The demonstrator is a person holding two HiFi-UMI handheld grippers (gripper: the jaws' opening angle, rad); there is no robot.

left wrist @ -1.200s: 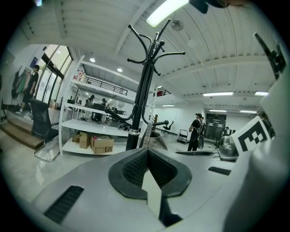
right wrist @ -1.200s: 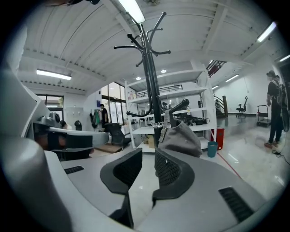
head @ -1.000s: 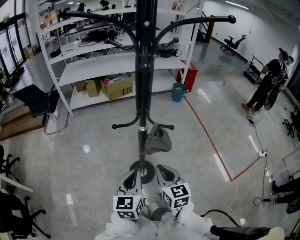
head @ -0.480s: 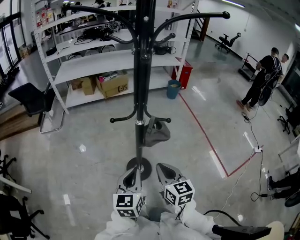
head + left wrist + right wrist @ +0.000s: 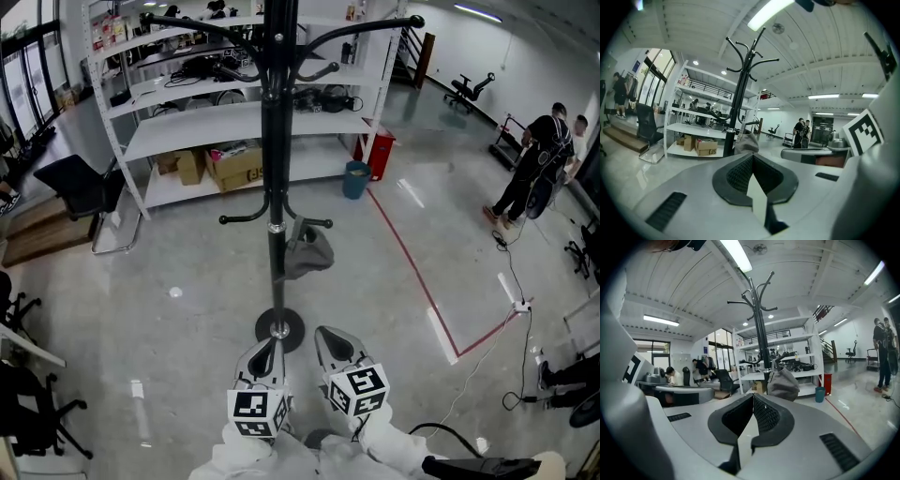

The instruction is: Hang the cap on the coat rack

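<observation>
Rack [image 5: 272, 150] farther; limp, perhaps fabric cap [image 5: 306, 257]

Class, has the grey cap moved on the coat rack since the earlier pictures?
No. The cap hangs on the same low hook, right of the rack's pole.

floor [image 5: 187, 309]: grey concrete, red line [image 5: 412, 272] | white shelving [image 5: 206, 131] | black chair [image 5: 80, 187]

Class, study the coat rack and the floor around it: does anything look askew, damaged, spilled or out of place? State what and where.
Nothing stands out. The coat rack stands upright, and the grey cap hangs from one of its lower hooks, clear of the floor.
</observation>
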